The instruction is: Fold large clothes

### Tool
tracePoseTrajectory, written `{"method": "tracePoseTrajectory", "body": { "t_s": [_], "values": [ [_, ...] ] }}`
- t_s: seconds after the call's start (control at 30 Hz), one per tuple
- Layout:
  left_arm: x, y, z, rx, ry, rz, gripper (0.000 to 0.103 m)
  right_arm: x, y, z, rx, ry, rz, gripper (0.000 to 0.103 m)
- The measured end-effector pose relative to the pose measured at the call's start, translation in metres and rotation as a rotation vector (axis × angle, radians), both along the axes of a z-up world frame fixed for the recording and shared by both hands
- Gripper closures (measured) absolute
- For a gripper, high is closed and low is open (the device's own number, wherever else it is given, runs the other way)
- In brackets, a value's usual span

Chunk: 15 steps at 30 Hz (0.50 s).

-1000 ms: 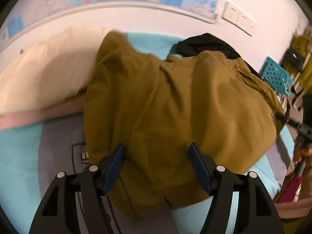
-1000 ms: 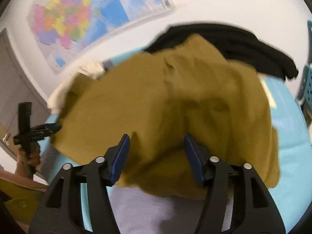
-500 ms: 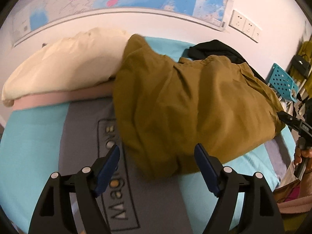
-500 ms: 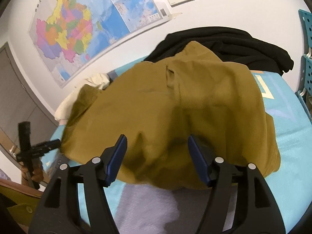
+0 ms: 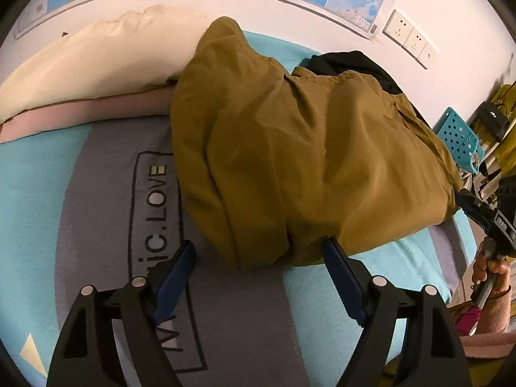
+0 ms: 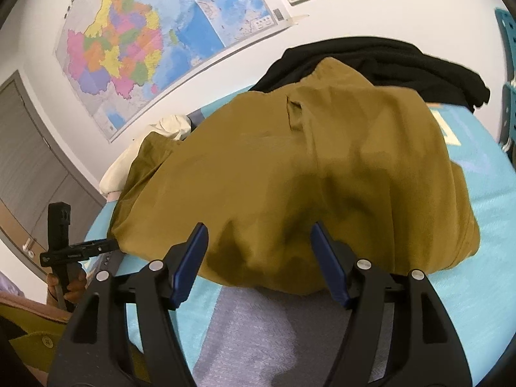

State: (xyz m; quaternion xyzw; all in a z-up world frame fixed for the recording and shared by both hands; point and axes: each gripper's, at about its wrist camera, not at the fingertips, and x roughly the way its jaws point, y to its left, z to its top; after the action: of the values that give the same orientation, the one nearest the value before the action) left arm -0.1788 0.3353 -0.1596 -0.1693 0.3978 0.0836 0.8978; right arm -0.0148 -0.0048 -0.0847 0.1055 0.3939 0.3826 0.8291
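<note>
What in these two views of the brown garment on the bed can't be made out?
- What kind of garment the brown garment is: bunched, with no whole outline in either wrist view.
- Black clothing: mostly hidden behind the brown garment in both views.
- Printed lettering on the bedcover: its lower part is covered by the left gripper in the left wrist view.
- Pillow: mostly hidden by the brown garment in the right wrist view.

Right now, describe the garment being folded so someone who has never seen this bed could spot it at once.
Find the bed with the turquoise and grey cover under the wall map. The mustard-brown garment lies heaped across its middle. It is the only brown piece, between a cream pillow and a black garment.
</note>
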Motion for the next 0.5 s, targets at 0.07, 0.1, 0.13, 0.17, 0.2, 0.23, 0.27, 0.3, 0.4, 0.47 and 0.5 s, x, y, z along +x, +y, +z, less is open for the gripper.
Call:
{"method": "tracePoseTrajectory", "body": {
  "t_s": [0.07,0.1,0.13,0.17,0.2,0.23,0.27,0.3,0.4,0.47,0.5],
  "values": [
    [0.003,-0.002,0.001,-0.001,0.0,-0.004,0.025,-0.001,-0.001,-0.001,0.009,0.004,-0.003,0.037],
    [0.002,-0.004,0.001,-0.003,0.0,-0.007,0.025,-0.002,-0.001,0.0,0.007,0.002,-0.005,0.037],
    [0.004,-0.005,0.002,-0.003,0.001,-0.011,0.025,-0.003,-0.001,0.001,0.006,-0.001,-0.006,0.037],
    [0.004,-0.007,0.002,0.003,0.006,-0.012,0.025,-0.006,0.0,0.003,0.003,-0.01,0.002,0.036],
    [0.004,-0.01,0.002,0.018,0.01,-0.013,0.025,-0.008,0.001,0.004,-0.004,-0.018,0.007,0.035],
    [0.005,-0.011,0.003,0.024,0.011,-0.016,0.025,-0.011,0.002,0.006,-0.013,-0.028,0.01,0.035],
    [0.005,-0.013,0.003,0.028,0.012,-0.021,0.025,-0.013,0.004,0.008,-0.016,-0.035,0.014,0.035],
    [0.005,-0.015,0.004,0.031,0.01,-0.025,0.025,-0.017,0.007,0.012,-0.02,-0.049,0.028,0.035],
    [0.006,-0.019,0.004,0.045,0.014,-0.031,0.025,-0.031,0.021,0.023,-0.045,-0.111,0.079,0.035],
    [0.008,-0.021,0.004,0.048,0.017,-0.034,0.025,-0.039,0.034,0.029,-0.051,-0.143,0.13,0.035],
    [0.009,-0.022,0.004,0.047,0.017,-0.035,0.024,-0.043,0.042,0.032,-0.059,-0.16,0.159,0.034]
  ]
}}
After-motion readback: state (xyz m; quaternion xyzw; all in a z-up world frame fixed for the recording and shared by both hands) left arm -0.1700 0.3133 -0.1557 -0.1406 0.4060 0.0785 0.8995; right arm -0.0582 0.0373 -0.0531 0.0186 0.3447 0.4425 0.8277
